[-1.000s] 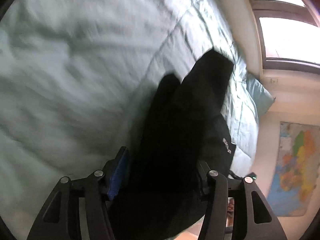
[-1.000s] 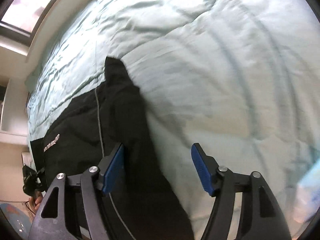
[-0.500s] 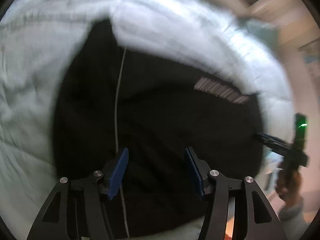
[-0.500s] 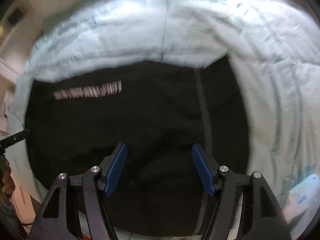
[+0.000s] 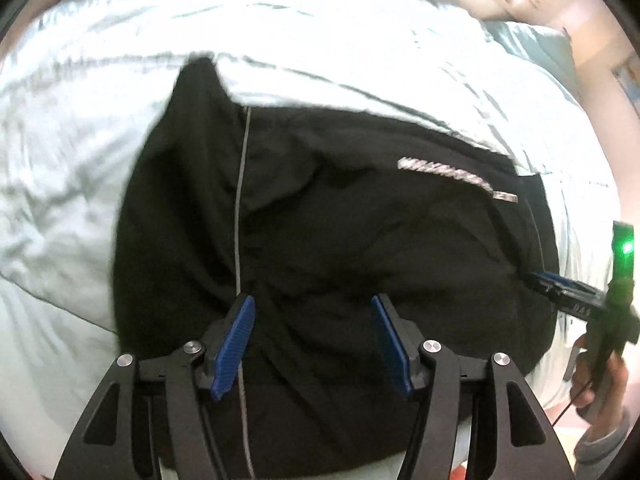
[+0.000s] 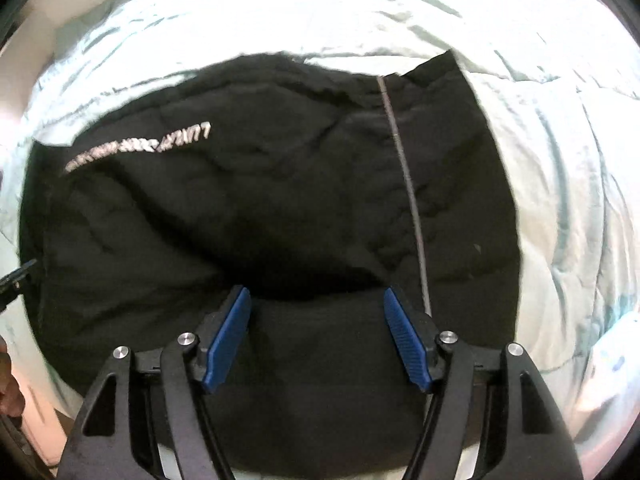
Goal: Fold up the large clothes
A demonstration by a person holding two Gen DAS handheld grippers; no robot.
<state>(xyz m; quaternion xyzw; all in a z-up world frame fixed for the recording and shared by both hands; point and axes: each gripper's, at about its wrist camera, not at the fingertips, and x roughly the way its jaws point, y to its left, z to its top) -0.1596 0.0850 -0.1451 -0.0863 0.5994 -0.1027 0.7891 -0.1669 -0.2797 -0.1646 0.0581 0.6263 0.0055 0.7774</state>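
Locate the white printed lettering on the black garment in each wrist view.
Left wrist: white printed lettering sits upper right on the black garment.
Right wrist: it sits upper left.
Shared landmark: the thin grey stripe down the garment.

The black garment (image 5: pixel 360 240) is matt, creased cloth, with a thin pale stripe (image 5: pixel 241 184) of smoother look and printed lettering (image 6: pixel 140 146) in flat white. Under it the bed's quilt (image 5: pixel 80 160) is soft, pale green cloth, puffy and wrinkled. The tongs' pads (image 6: pixel 226 340) are ribbed blue plastic on matt black plastic arms with shiny metal screws (image 5: pixel 432 346).
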